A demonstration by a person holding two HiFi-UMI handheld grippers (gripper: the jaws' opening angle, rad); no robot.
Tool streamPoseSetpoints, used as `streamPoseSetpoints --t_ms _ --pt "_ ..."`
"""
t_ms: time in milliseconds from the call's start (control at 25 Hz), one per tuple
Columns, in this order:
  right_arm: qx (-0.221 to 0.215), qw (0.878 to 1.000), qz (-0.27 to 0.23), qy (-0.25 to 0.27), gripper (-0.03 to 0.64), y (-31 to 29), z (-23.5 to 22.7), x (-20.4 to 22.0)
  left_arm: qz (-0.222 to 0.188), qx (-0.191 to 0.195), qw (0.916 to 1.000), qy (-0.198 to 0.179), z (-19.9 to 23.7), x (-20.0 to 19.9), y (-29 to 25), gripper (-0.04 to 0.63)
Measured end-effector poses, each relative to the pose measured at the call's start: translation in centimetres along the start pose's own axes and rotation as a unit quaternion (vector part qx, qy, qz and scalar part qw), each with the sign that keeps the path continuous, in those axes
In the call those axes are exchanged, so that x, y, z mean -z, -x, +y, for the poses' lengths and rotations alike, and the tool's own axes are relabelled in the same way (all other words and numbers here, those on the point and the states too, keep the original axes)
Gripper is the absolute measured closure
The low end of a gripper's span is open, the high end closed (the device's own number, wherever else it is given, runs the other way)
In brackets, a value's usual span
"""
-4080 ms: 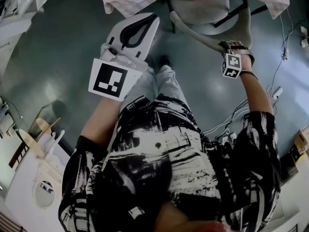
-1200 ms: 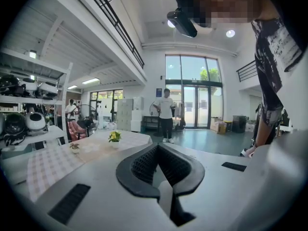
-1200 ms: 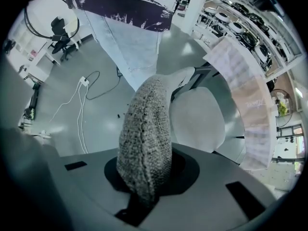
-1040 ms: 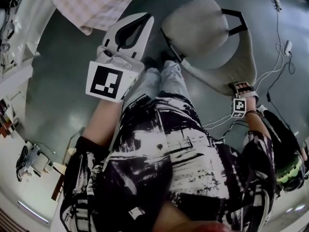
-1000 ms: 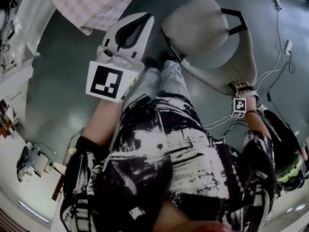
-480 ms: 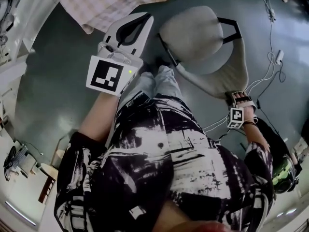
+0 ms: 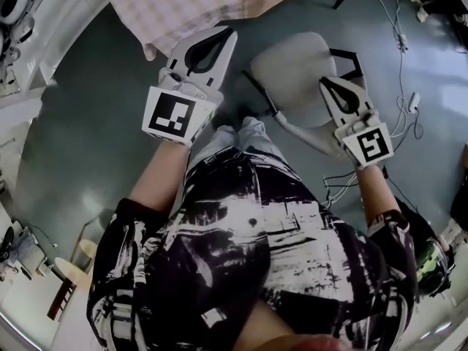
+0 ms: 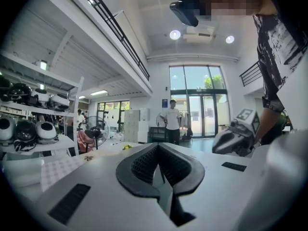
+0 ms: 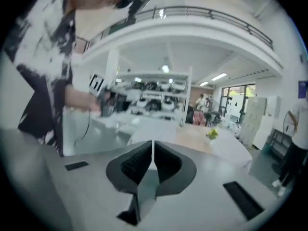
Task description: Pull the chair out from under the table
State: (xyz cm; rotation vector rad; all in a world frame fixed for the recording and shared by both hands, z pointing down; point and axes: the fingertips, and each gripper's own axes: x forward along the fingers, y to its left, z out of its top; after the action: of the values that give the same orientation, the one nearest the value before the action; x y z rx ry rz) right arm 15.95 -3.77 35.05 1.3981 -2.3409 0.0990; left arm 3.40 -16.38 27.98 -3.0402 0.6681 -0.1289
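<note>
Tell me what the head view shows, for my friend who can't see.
Seen from above, a grey chair stands clear of the checked table. The person holds up a left hand-held gripper and a right hand-held gripper, both shut and empty.

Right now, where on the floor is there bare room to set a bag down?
The widest bare floor lies left of the person, between the checked tablecloth and the white furniture at the edge. Right of the chair it is crowded: cables trail there.
</note>
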Motion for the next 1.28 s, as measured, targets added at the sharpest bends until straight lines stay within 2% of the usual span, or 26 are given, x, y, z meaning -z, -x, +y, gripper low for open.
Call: streamPoseSetpoints --t_ms 80,160,240,400,560,680,1280 --pt "-0.002 0.995 -0.098 -0.021 0.603 -3.2 0.1 -8.3 -0.006 -0.007 1.0 -0.002 0.9 -1.4 1.3 0.594" --pt "-0.013 0.986 -0.166 -0.011 0.603 -5.2 0.9 -14.6 -0.015 -0.016 0.9997 -0.009 1.9 -3.0 2.4 0.594" --pt "-0.015 0.977 -0.211 -0.008 0.604 -6.1 1.5 -19.1 -0.029 -0.024 0.9992 -0.015 2.5 -4.7 3.2 0.594" --pt "0.008 0.966 -0.258 -0.009 0.617 -5.9 2.3 -23.8 -0.052 -0.04 0.9975 -0.026 3.3 -7.8 5.0 0.594" --pt "0.026 0.963 -0.268 -0.027 0.617 -5.6 2.7 -26.0 -0.079 -0.054 0.9946 -0.039 4.4 -11.0 7.1 0.594" --pt "0.032 0.963 -0.266 -0.036 0.618 -6.0 2.8 -26.2 -0.081 -0.059 0.9938 -0.048 5.4 -12.2 7.8 0.594" --pt "0.053 0.967 -0.246 -0.036 0.618 -6.4 2.0 -24.7 -0.085 -0.05 0.9944 -0.037 4.8 -12.3 6.3 0.594"
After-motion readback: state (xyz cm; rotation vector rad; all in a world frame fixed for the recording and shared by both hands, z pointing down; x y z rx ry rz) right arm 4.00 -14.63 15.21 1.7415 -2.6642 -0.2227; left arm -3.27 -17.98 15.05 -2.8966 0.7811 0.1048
